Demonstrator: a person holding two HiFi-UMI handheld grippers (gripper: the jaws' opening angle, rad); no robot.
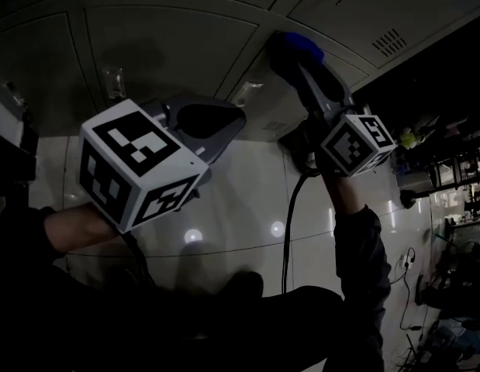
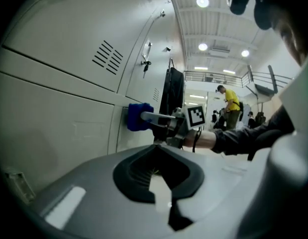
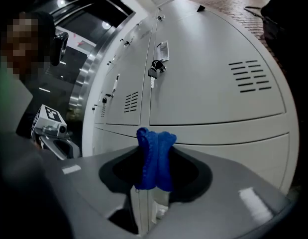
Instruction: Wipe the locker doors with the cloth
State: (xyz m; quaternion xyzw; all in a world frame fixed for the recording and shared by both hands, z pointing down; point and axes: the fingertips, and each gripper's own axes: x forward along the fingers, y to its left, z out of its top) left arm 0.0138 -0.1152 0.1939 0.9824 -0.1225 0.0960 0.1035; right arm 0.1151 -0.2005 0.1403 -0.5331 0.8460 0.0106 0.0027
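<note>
Against the grey locker doors (image 1: 166, 49), the right gripper (image 1: 303, 72) is clamped on a bunched blue cloth (image 3: 154, 156). The left gripper view shows the cloth pressed to a door, just beside the upright seam between two doors. The left gripper (image 1: 202, 124) is held to the left of the right one, apart from the cloth. Its jaws look closed together with nothing between them, though the dim view leaves that a little uncertain. A key (image 3: 152, 72) hangs from a lock on a door above the cloth. Far down the hall stands a person in a yellow top (image 2: 232, 99).
</note>
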